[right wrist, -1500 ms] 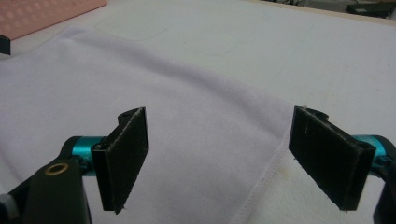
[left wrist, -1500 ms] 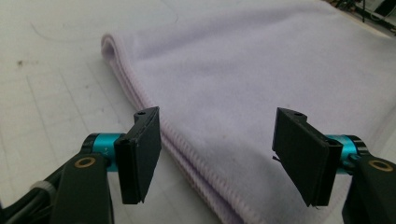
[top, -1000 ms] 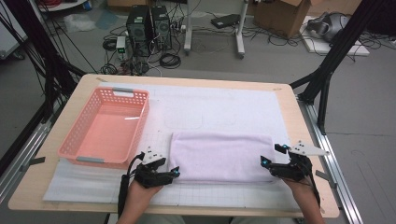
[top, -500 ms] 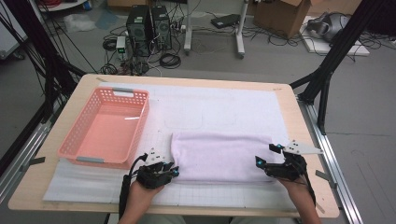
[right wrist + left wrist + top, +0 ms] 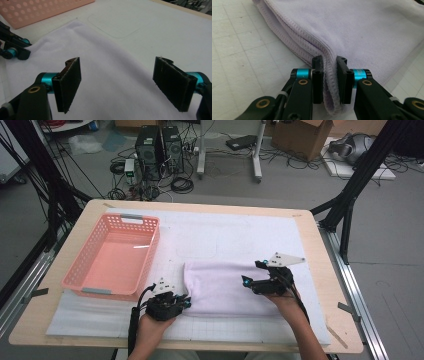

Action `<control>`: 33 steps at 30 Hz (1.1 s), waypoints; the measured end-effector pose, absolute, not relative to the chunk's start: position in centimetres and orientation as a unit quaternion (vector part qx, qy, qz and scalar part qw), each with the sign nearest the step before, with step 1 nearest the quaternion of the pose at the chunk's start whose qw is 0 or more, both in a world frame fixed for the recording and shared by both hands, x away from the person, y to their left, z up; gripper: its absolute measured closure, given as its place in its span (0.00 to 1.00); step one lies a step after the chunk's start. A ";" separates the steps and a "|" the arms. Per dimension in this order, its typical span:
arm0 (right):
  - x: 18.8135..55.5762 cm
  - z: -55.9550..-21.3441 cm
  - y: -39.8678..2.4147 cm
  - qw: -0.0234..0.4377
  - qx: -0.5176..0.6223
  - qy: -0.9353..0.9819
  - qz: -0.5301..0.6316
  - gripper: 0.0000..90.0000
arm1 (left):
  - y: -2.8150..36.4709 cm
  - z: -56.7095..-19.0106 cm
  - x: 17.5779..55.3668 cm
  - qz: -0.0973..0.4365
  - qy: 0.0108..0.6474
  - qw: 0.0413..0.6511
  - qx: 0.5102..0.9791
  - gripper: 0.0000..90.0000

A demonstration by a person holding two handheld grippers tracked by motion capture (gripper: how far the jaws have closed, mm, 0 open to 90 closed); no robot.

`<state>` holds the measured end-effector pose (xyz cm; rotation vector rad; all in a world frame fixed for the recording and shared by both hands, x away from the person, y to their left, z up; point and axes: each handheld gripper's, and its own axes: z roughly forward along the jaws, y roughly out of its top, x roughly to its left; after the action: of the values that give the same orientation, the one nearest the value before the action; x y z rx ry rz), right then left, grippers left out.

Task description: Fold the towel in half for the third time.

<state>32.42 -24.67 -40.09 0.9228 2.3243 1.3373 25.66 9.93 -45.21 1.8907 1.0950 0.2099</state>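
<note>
Nearest, at the desk's near edge: left gripper (image 5: 184, 303), jaws just closed onto the near-left corner of the folded lilac towel (image 5: 227, 287); in the left gripper view its pads (image 5: 318, 75) pinch the stitched hem, several layers bunched between them.

Item, right gripper (image 5: 250, 274): over the towel's right half, jaws spread wide with nothing between them; in the right gripper view the black pads (image 5: 70, 82) stand well apart above bare cloth.

Item, towel: lies flat on the white gridded mat (image 5: 100, 320), toward the desk's near edge and right of centre. Judged soft, light and limp, likely to sag and unfold if lifted by one corner; the hemmed edge gives the firmest hold, and a second grip at the near-right corner would keep the layers together. Not fragile; slipping seems unlikely in the napped fabric.

Item, pink perforated basket (image 5: 112, 255): toward the desk's left edge, just left of the towel, upright. Nothing in it.
</note>
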 end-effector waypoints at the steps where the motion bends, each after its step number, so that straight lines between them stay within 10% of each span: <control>1: 32.9 -40.0 -24.1 0.151 0.316 0.813 0.465 0.26 | 9.9 -45.3 25.7 0.085 0.444 0.456 0.767 0.85; 33: 41.6 -42.4 -7.1 0.051 0.228 0.904 0.357 0.60 | 10.7 -45.4 25.8 0.059 0.457 0.467 0.755 0.85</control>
<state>41.63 -7.12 -42.45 0.6923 2.7518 1.0870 25.78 10.69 -45.42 1.8526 1.1209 0.1455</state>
